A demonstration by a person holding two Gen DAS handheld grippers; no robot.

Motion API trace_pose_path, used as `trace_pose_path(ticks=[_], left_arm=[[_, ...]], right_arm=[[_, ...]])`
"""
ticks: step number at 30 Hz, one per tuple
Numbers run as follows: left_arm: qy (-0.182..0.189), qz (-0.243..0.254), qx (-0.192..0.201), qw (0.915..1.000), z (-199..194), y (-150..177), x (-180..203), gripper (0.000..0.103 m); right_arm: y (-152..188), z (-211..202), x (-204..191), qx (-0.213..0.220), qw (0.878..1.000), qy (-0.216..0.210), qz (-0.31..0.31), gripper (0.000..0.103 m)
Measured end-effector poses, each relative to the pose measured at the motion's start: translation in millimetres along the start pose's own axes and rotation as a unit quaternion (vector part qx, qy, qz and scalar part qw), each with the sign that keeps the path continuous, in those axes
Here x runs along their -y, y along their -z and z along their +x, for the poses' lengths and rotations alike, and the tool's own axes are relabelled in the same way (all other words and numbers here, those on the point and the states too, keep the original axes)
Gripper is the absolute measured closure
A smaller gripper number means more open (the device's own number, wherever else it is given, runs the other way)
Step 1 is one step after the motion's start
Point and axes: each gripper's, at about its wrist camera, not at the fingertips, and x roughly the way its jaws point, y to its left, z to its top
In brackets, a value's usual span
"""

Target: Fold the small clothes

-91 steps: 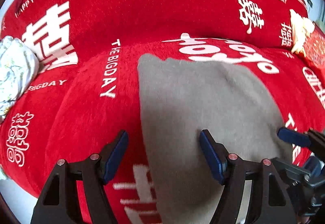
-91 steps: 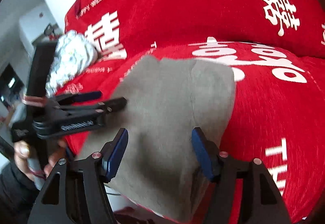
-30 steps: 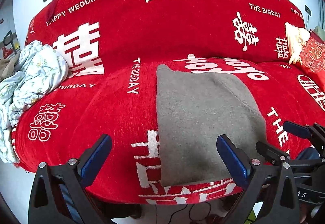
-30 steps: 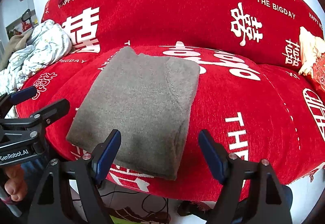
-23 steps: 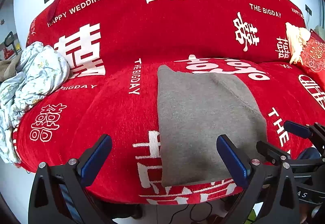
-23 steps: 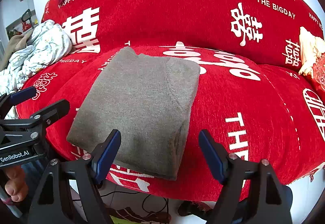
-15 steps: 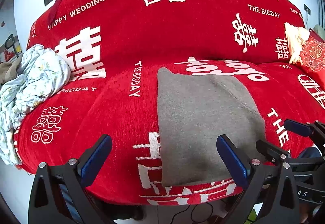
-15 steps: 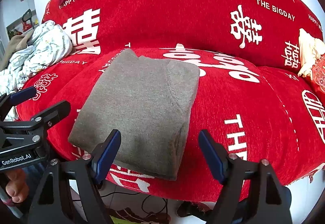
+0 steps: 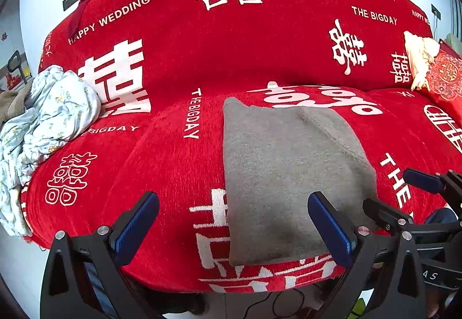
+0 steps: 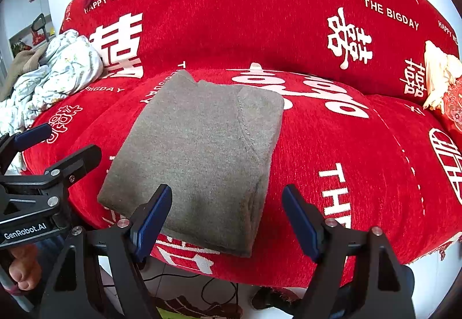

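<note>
Both jaws of the left gripper were seen spread wide in the left wrist view, with nothing held between the blue pads. A grey garment was found lying folded into a flat rectangle on the seat of a red sofa, its near edge close to the front of the cushion, clear of the pads. Its long axis was judged to run from the front edge toward the backrest, the far end narrowed slightly by the lens. A crumpled pale cloth was noted at the sofa's left end, well apart from the garment. From the right wrist view, the right gripper was likewise seen wide open and empty, held just short of the garment's near edge; the left gripper was visible at the left, also clear of it. A curved seam was seen on the top layer, and stacked layers showed at the near right corner. The knit was judged soft, light and limp, likely to sag and unfold if lifted by one point; a pinch through all layers at the two near corners was thought safest.
</note>
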Motion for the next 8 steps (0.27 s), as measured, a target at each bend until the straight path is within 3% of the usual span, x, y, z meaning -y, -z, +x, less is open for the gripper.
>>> trace_pose_path(ticks=[8], left_arm=[[0.0, 0.0, -0.001, 1.0, 0.7, 0.9, 0.7, 0.0]], right_arm=[[-0.1, -0.1, 0.3, 0.0, 1.0, -0.001, 0.0, 0.022]])
